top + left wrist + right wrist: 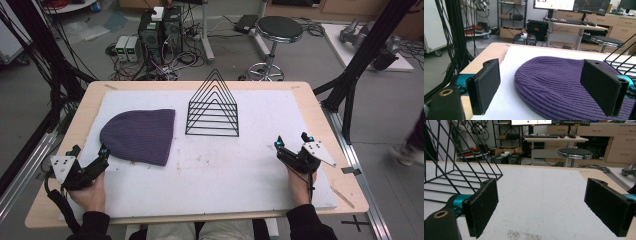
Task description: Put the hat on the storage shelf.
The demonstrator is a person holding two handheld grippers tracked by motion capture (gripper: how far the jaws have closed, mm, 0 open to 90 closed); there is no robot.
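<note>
The left tongs (pixel 89 160) sit at the near left corner of the surface (pixel 320 115), held in the person's left hand (pixel 90 192), jaws spread wide with nothing between them. In the left gripper view the two black pads stand well apart, and the left tongs (pixel 547 87) point at the rounded crown of a purple ribbed knit beanie (pixel 554 82). From the high view the beanie (pixel 141 135) lies flat on the white foam mat (pixel 225 170), its crown toward the left tongs and just beside their tips; whether a tip touches the knit cannot be told.

The right tongs (pixel 291 142) rest at the near right of the mat, held in the right hand (pixel 300 182), also spread wide and gripping nothing. In the right gripper view the right tongs (pixel 541 207) face bare mat, with faint brownish specks on it between the pads.

A black wire rack (pixel 213 106) with nested triangular dividers stands upright near the middle of the mat, to the right of the beanie and apart from it; its wires (pixel 454 160) fill the upper left of the right gripper view.

Beyond the surface are a round black stool (pixel 279 29), computer towers (pixel 160 30) amid cables on the floor, and monitors (pixel 574 5) on a desk. No brand, label or writing is legible on the beanie, the rack or the tongs; the text on the monitor screens is too small to read.
</note>
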